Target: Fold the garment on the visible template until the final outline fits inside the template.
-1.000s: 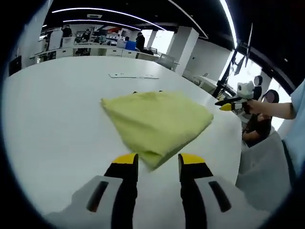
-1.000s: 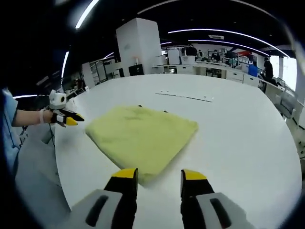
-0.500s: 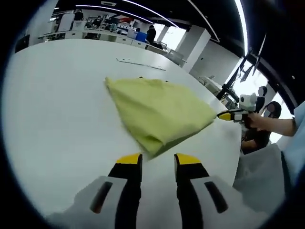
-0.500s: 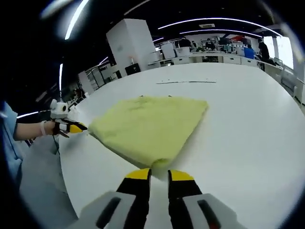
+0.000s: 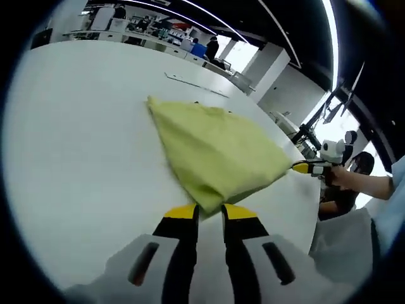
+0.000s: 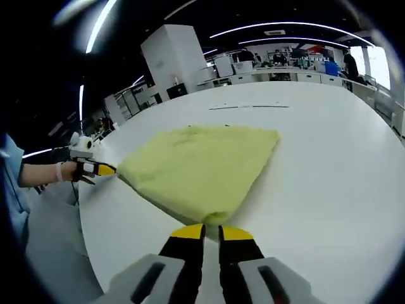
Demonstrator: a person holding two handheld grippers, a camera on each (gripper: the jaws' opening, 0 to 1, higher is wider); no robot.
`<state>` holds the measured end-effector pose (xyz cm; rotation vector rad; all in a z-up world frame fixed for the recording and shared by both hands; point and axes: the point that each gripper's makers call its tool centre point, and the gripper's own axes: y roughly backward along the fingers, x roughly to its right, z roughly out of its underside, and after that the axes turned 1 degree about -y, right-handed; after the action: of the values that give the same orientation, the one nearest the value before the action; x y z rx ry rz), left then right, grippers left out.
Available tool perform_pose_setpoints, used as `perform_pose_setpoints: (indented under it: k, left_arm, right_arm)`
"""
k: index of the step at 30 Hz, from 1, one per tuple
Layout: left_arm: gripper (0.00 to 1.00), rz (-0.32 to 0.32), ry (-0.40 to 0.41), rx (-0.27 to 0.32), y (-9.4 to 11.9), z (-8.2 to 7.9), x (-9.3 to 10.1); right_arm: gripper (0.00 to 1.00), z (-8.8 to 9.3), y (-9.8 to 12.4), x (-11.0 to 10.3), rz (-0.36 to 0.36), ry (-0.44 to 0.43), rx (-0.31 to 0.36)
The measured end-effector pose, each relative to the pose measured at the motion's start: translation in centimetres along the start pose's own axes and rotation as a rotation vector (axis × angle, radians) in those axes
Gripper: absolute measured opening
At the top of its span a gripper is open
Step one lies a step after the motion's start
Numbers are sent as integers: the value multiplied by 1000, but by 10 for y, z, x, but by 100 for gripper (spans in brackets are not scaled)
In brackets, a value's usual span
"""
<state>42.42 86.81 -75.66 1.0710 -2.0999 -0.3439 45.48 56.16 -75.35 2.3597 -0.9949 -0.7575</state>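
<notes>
A yellow garment (image 5: pixel 215 145), folded into a rough square, lies flat on the white table (image 5: pixel 76 139). My left gripper (image 5: pixel 209 213) is shut on its nearest corner, the cloth pinched between the yellow tips. In the right gripper view the garment (image 6: pixel 199 164) spreads ahead, and my right gripper (image 6: pixel 211 232) is shut on its near corner. Each gripper also appears in the other's view: the right gripper (image 5: pixel 304 168) at the garment's right corner, the left gripper (image 6: pixel 101 169) at its left corner. Small dark marks (image 5: pixel 196 102) peek out at the garment's far edge.
A thin dark strip (image 6: pixel 250 107) lies on the table beyond the garment. The table's curved edge (image 6: pixel 85 215) runs near the person's sleeve (image 6: pixel 12 177). A seated person (image 5: pixel 354 171) is past the table's edge. Office desks and a white column (image 6: pixel 183 60) stand far behind.
Both grippers moved in on the garment's corners and their jaws went from wide open to shut on the cloth. The garment lies where it was.
</notes>
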Motion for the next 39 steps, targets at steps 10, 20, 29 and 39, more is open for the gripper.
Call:
perform_pose_setpoints:
  k: [10, 20, 29, 39]
  left_arm:
    - [1, -7, 16, 10, 2, -1, -2]
    - [0, -22, -1, 16, 7, -3, -6]
    - [0, -49, -25, 8, 15, 0, -16]
    - [0, -60, -62, -11, 21, 10, -20]
  right_arm:
    - [1, 2, -2, 0, -1, -2, -10]
    - [0, -2, 4, 1, -6, 35, -8]
    - [0, -1, 16, 13, 4, 29, -12]
    - [0, 10, 16, 10, -11, 40, -39]
